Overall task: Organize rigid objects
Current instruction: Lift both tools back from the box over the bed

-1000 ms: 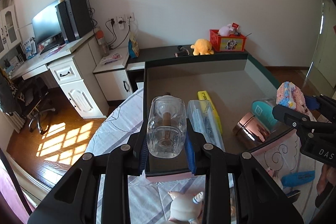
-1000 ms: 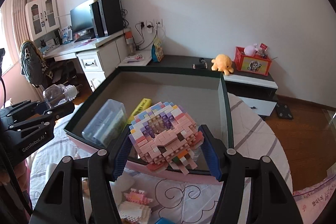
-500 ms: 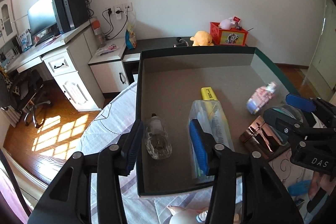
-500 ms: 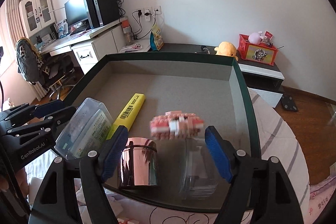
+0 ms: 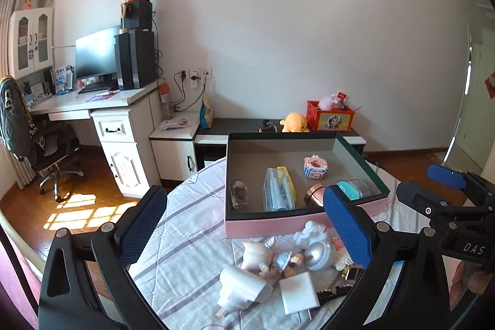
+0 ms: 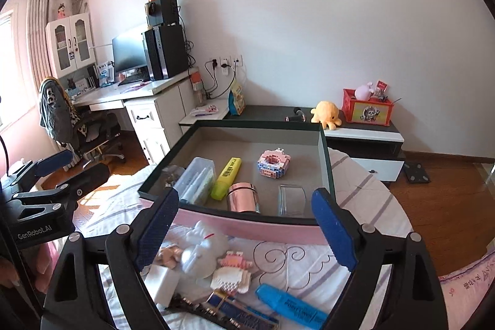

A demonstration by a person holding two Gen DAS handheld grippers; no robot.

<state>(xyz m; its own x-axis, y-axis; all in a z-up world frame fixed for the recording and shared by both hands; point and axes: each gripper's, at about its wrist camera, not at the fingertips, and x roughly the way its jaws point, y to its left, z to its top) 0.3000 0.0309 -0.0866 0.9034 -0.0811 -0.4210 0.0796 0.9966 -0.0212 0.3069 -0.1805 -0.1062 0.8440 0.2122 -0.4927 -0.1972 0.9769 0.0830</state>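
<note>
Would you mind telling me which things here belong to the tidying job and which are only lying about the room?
Part of the job:
- box
- block model, yellow highlighter, copper cylinder inside it
- blue highlighter, white charger on the bedspread

Lying about:
- yellow plush octopus
- red storage box
- monitor

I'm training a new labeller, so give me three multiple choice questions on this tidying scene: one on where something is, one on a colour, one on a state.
1. Where is the block-built toy?
A. inside the box
B. on the bedspread
C. in the right tool

2. What colour is the highlighter in the box?
A. blue
B. yellow
C. red

3. How is the left tool?
A. shut on a bottle
B. shut, empty
C. open, empty

1 A: it rests on the box floor.
2 B: yellow body beside the clear case.
3 C: pads wide apart, nothing between them.
</note>
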